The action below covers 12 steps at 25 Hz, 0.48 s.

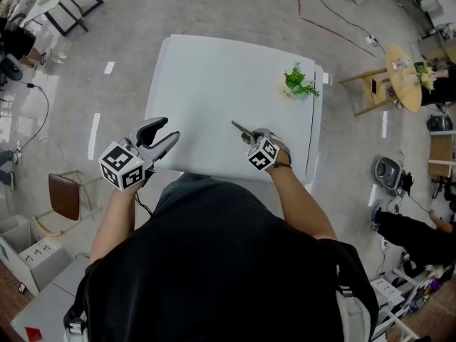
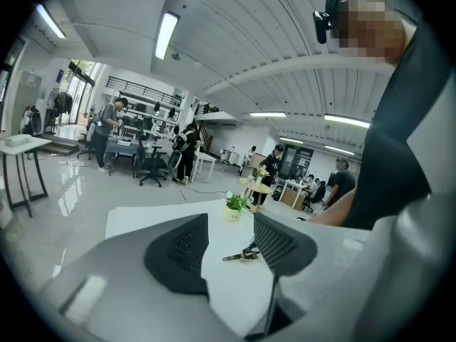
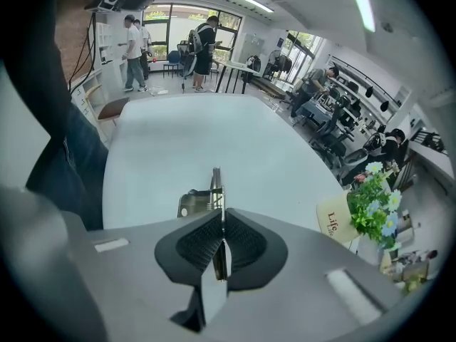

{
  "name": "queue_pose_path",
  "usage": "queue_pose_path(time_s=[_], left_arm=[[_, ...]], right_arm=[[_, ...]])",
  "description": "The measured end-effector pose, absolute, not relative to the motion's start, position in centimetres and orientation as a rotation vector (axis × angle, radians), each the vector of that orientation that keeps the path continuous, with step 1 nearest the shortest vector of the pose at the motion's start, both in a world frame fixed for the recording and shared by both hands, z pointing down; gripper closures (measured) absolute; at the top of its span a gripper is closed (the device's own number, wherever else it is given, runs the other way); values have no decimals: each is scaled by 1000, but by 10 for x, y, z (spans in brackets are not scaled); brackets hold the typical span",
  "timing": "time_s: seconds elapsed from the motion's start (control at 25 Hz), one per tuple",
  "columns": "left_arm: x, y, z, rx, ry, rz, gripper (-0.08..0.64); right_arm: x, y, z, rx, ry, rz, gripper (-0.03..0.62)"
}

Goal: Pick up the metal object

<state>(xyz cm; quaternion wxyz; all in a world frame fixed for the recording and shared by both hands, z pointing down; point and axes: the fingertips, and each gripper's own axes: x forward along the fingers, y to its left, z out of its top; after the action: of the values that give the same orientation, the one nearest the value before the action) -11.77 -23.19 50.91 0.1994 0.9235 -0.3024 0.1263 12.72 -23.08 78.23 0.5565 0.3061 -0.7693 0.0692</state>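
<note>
The right gripper (image 1: 252,138) has its fingers clamped on the slim silver metal object (image 1: 239,128), long axis pointing straight out over the white table (image 1: 214,70). The left gripper (image 1: 169,130), fingers apart, hangs at the table's near-left edge.

Bright, even indoor light; heavy fisheye on both gripper views.
Head view sharp, white desk (image 1: 214,84) near blown out, shadows faint, glare on glossy floor (image 1: 44,90) at left and top edge. Left gripper view: ceiling tube (image 2: 166,35) upper left, daylight at far left, black vignette corners. Right gripper view: window (image 3: 164,13) backlight at top, lines bend toward edges, right claw (image 3: 220,223) soft in the foreground.
</note>
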Motion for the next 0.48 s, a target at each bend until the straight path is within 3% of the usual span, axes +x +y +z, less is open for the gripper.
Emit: queue_pose_path(time_s=[0.48], left_arm=[[-101,-201,492,2632,-840,335,365]], right_arm=[[142,-215,742,837,-1867,177,558]])
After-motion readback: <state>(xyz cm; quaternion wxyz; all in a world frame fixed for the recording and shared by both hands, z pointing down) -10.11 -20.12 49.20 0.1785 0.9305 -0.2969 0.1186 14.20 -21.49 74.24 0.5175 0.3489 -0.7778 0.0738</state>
